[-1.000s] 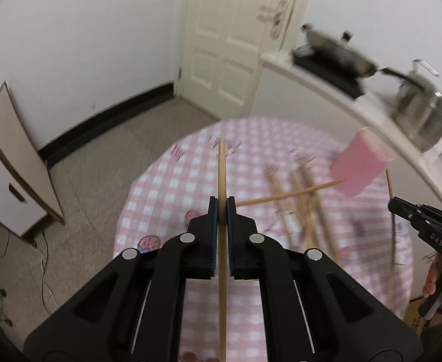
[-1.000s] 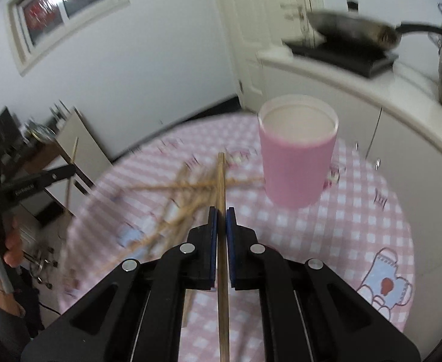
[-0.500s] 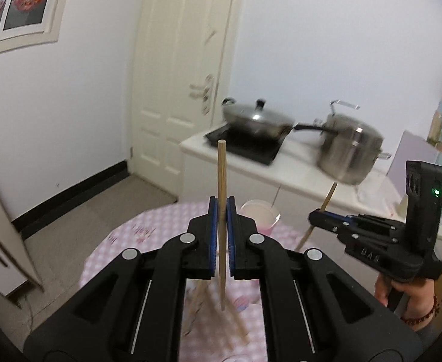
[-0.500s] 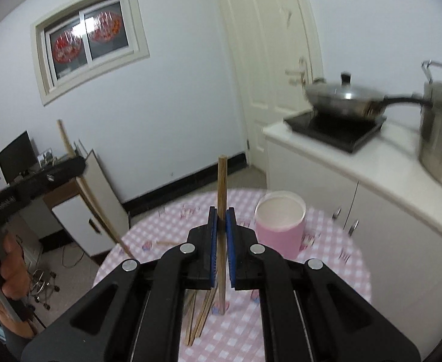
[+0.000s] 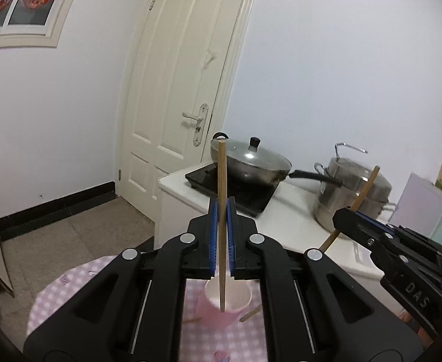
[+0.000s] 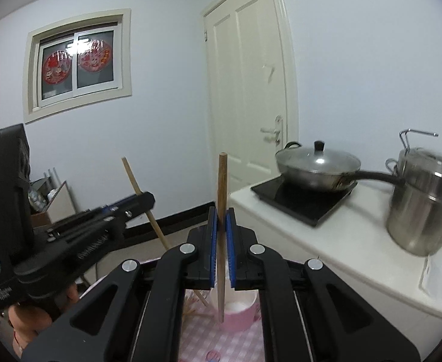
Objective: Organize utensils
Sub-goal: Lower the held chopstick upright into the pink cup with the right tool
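My left gripper (image 5: 222,211) is shut on a wooden chopstick (image 5: 221,169) that stands upright, its lower tip hanging over the mouth of the pink cup (image 5: 221,310). In the right wrist view my right gripper (image 6: 221,220) is likewise shut on an upright chopstick (image 6: 222,181), whose tip hangs above the same pink cup (image 6: 242,313). Each view shows the other gripper: the right gripper (image 5: 346,218) with its slanted chopstick (image 5: 367,185), and the left gripper (image 6: 148,200) with its slanted chopstick (image 6: 131,178). Loose chopsticks (image 6: 198,298) lie beside the cup.
The round table (image 5: 55,298) has a pink checked cloth. Behind it a white counter (image 5: 293,223) carries a lidded wok (image 5: 251,163) on a black cooktop and a steel pot (image 5: 353,193). A white door (image 5: 184,90) and bare floor (image 5: 79,229) lie beyond.
Both grippers have risen and tipped up toward level, each keeping its chopstick. The table has dropped low in both views, and the pink cup now sits under the chopstick tips.
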